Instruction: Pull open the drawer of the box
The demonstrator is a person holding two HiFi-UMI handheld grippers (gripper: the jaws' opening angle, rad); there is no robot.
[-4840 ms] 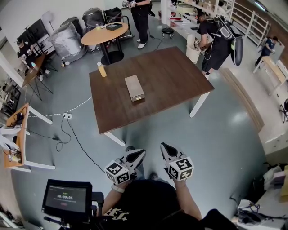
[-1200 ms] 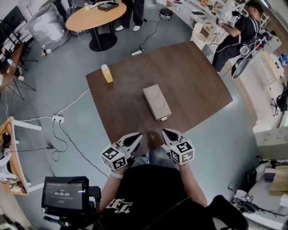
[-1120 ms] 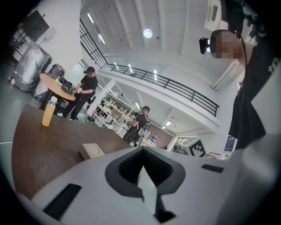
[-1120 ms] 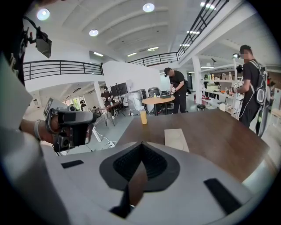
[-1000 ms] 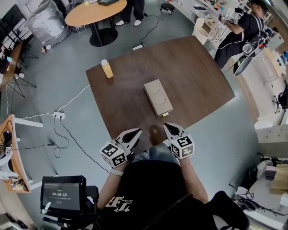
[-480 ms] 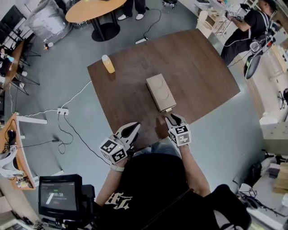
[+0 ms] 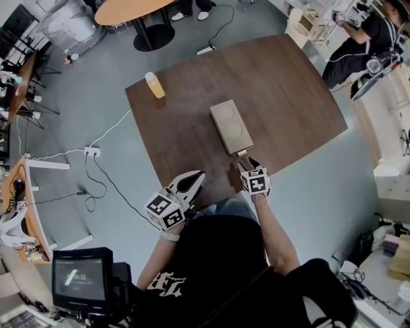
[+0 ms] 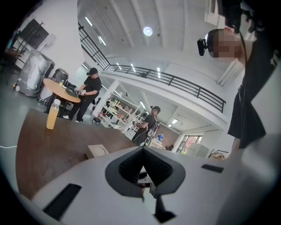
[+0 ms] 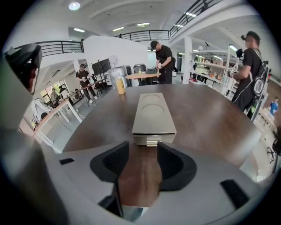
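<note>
A flat beige box lies in the middle of the dark wooden table, its drawer end towards me. The drawer is closed, and its small handle tab sticks out at the near end. My right gripper hangs low over the table just short of that tab. Its jaws have just been opening and now stand open, with only bare tabletop between them. My left gripper hovers at the table's near edge, well left of the box, its jaws closed together and holding nothing.
A bottle of orange drink stands at the table's far left corner. A round wooden table stands beyond it, and a person works at the right. A cable with a power strip lies on the floor to the left, and a monitor stands at lower left.
My right gripper has moved forward and down to the box's near end, and its jaws have gone from shut to open. The left gripper has hardly moved.
</note>
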